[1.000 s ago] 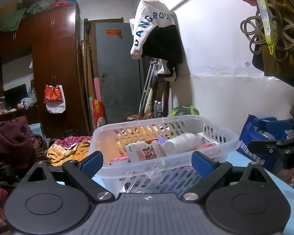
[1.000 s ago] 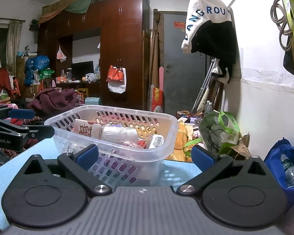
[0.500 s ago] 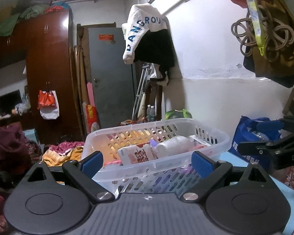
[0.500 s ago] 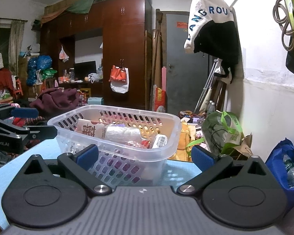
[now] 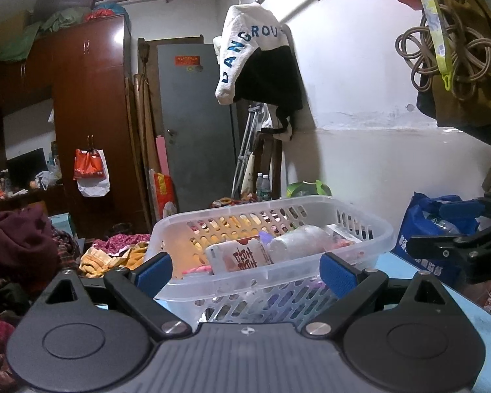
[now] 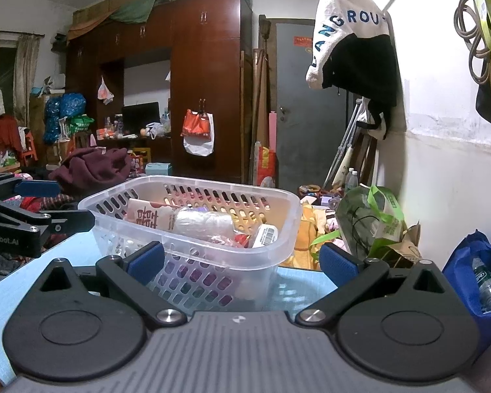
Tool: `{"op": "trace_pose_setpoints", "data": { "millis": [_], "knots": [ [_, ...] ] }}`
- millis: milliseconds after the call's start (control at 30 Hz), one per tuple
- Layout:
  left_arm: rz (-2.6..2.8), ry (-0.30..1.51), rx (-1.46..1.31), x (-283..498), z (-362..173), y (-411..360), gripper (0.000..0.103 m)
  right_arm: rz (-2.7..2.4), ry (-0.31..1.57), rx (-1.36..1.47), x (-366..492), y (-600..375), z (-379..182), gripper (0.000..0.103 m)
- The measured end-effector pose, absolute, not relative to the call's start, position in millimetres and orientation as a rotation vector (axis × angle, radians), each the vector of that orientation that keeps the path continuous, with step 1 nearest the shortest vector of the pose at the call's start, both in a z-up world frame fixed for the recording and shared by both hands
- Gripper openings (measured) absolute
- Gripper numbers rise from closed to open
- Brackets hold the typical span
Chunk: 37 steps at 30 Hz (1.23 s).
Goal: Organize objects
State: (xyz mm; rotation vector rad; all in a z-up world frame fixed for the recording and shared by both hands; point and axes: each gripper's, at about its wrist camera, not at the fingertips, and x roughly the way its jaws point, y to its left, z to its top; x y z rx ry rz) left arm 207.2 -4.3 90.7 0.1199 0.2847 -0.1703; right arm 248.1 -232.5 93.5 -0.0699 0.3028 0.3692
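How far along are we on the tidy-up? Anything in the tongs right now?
Done, it seems: the clear basket on the blue table already holds a carton, a wrapped roll and a barcoded pack. In hand: nothing; the left tongs and right tongs are both open and empty. Left: no loose items show on the visible tabletop, so little seems to remain.
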Motion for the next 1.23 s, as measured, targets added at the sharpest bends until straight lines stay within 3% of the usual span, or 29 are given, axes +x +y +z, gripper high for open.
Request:
{"op": "trace_pose_setpoints", "data": {
  "millis": [1233],
  "knots": [
    [-0.150, 0.286, 0.092, 221.0, 87.5, -3.3, 0.098, 0.381, 0.329, -0.077, 249.6, -227.4, 87.0, 0.103]
  ]
}}
